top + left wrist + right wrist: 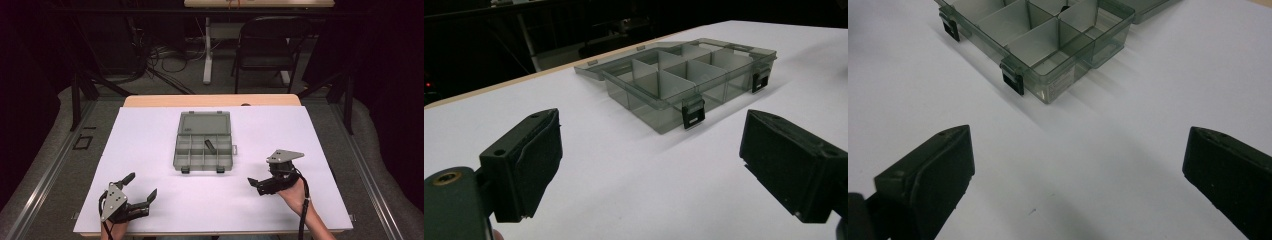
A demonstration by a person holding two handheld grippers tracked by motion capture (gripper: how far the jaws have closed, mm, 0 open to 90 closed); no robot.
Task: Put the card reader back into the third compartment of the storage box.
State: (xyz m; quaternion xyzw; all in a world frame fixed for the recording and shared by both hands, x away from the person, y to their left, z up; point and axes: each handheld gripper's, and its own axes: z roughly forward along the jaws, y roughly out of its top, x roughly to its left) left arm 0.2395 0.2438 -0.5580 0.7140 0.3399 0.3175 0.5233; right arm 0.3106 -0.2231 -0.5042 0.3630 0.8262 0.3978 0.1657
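High view first: a translucent grey compartment box (pixel 204 150) sits near the middle of the white table (pixel 150 150), its lid (pixel 204 122) swung open flat toward twelve o'clock and two black latches (pixel 186 170) on the six o'clock edge. One small dark object (pixel 210 145) lies in a compartment of the upper row, roughly at the box's centre — what it is cannot be told. The left gripper (pixel 141 186) rests at about seven o'clock from the box, well apart from it, jaws spread wide and empty, pointing up toward one o'clock. The right gripper (pixel 254 184) is at about four o'clock, held by a hand (pixel 295 192), jaws likewise spread and holding nothing, aimed toward nine o'clock. From the left gripper view the box (pixel 684 80) lies ahead between the wide black jaws — dividers and both latches clear. From the right gripper view a corner of the box (pixel 1048 45) shows at twelve o'clock above bare white table. A folding chair (pixel 267 45) stands beyond the table.
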